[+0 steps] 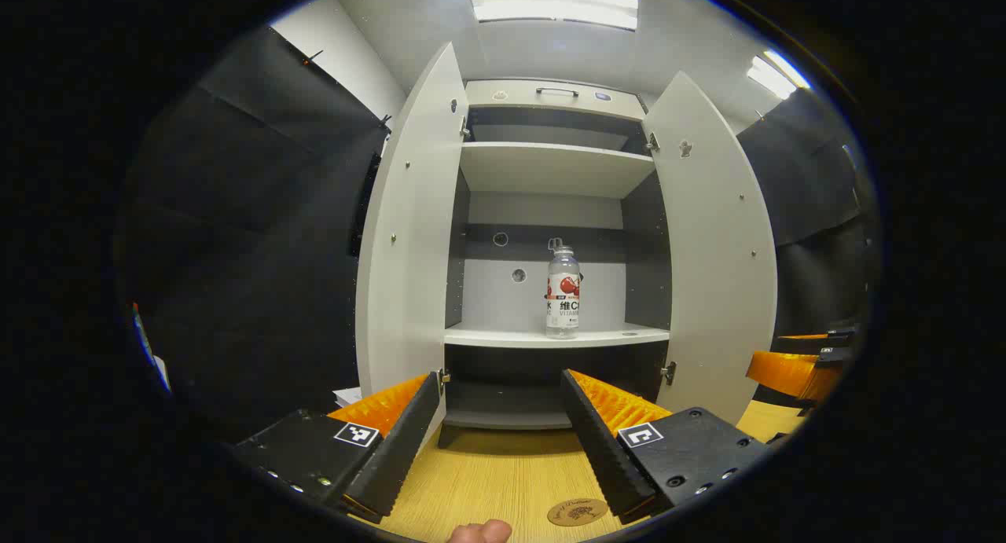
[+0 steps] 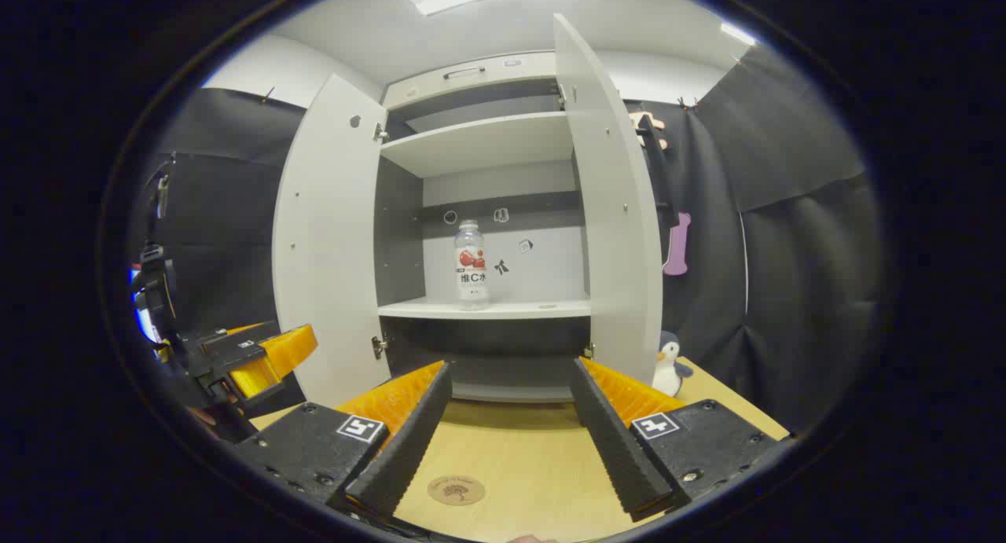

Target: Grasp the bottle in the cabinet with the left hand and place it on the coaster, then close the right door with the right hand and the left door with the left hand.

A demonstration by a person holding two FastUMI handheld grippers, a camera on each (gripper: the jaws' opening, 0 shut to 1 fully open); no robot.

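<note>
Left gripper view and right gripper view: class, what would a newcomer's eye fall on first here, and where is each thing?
First, the white cabinet straight ahead with both doors swung wide open, and the lone bottle standing upright on its middle shelf. Next, on the wooden table in front, the small round coaster lies near both open grippers. A toy penguin stands by the right door's foot.
</note>
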